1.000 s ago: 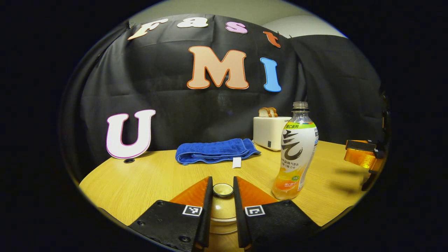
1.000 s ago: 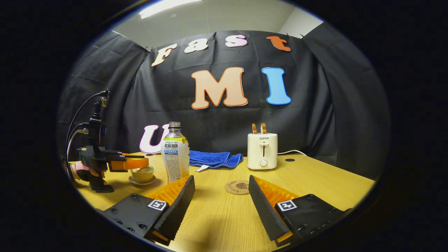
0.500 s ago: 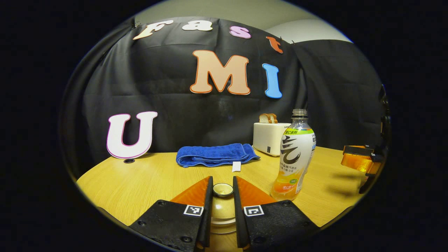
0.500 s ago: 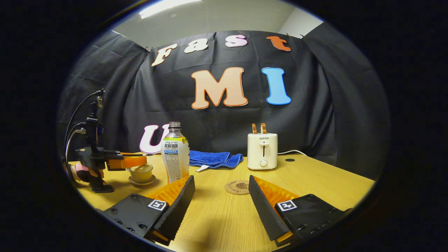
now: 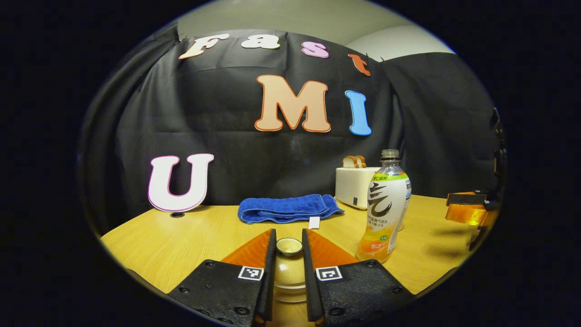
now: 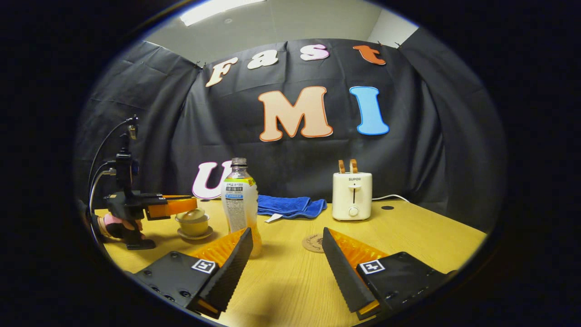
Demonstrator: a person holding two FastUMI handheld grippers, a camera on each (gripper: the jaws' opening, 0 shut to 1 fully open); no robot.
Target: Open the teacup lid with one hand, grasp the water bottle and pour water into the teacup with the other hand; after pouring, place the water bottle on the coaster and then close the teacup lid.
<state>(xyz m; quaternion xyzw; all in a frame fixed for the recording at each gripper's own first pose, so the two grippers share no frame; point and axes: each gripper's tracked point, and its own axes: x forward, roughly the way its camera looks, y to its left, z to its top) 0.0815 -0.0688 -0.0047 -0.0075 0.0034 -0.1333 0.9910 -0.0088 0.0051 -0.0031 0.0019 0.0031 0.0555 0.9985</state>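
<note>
Lid [image 5: 289,246] knob pinched in my left claw [image 5: 288,254], apparently just above teacup [image 6: 193,224]; I'd lift straight. Right claw [image 6: 286,254] gapes empty.

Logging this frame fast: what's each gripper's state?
Left gripper: shut on the teacup lid, by its knob.
Right gripper: open, holding nothing.

Matt wood-grain table [image 6: 422,236]; plush cloth towel [image 5: 286,208]; glossy plastic bottle [image 5: 383,209].

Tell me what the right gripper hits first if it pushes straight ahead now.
Probably the coaster, lying low on the table between the right gripper's open fingers. The water bottle stands just off its left finger; depth is unclear.
</note>
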